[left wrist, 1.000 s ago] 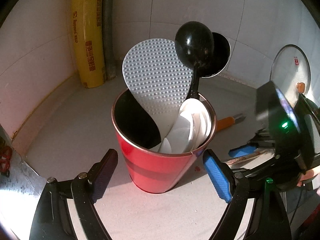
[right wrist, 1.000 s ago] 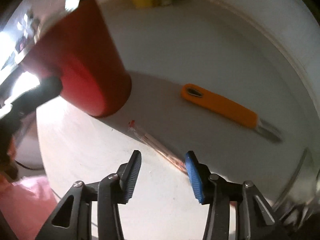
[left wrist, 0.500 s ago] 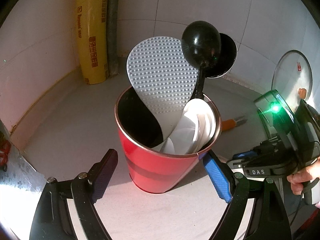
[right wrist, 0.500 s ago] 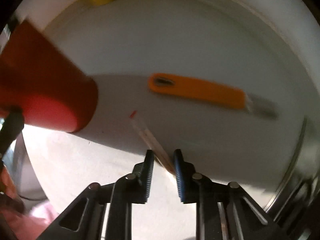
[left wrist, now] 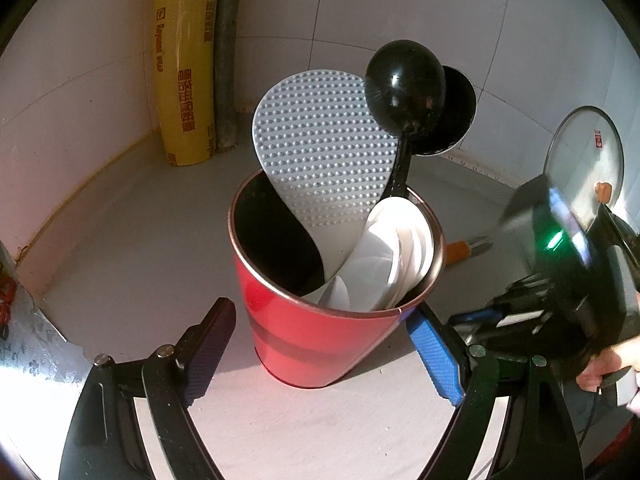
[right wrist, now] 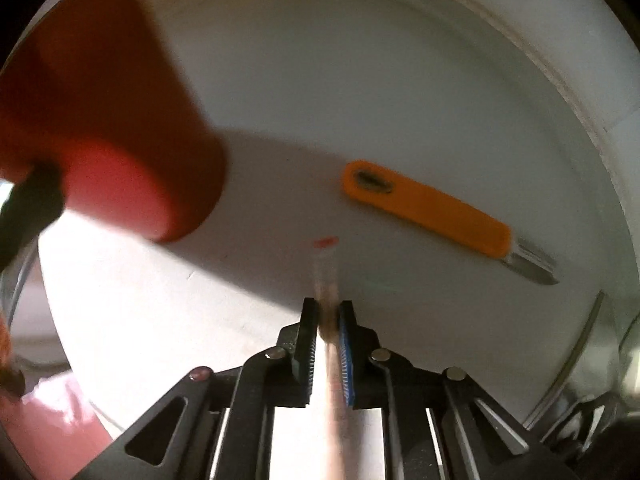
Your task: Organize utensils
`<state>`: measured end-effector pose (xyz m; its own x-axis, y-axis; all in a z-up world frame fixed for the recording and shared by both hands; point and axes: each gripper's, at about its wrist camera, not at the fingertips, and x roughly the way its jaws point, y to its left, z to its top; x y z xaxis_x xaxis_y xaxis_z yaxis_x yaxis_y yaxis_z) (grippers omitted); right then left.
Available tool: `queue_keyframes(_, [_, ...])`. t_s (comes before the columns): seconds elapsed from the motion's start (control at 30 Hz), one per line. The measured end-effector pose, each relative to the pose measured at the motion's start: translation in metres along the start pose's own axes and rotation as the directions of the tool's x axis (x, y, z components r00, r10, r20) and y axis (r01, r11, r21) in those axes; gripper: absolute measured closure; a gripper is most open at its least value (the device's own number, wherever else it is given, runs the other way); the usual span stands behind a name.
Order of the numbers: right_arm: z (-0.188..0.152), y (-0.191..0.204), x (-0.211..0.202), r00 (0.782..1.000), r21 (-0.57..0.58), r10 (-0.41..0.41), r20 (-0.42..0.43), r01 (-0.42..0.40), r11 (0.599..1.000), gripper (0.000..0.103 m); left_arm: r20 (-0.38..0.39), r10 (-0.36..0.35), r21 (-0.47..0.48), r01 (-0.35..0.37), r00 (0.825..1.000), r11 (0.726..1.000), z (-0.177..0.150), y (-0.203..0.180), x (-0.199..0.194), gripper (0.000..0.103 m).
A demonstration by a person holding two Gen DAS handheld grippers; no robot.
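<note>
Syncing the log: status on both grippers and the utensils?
Left gripper clamps the red cup. Right gripper just closed on a thin pinkish stick. Orange-handled peeler on the counter, nothing in the way.

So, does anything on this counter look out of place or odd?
Yes. The orange-handled tool lies loose on the white counter, outside the red cup that holds the other utensils. Nothing looks spilled or broken.
</note>
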<state>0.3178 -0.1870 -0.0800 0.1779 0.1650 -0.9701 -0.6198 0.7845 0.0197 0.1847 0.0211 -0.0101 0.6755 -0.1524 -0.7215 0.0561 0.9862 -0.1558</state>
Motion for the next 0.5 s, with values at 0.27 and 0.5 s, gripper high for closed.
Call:
queue_keyframes(0.27, [-0.044,-0.012,-0.084,0.946,0.135,0.026,0.322,-0.073,0.988,0.092,0.003,-0.002,0.019,0.002,1.000,1.000,-0.002,-0.001,-0.001,0.016])
queue_keyframes(0.5, [-0.083,0.004,-0.168,0.836,0.131,-0.017,0.549,-0.065,0.989,0.092,0.004,-0.008,0.043,0.008,1.000,0.999,-0.004,-0.003,-0.002,0.016])
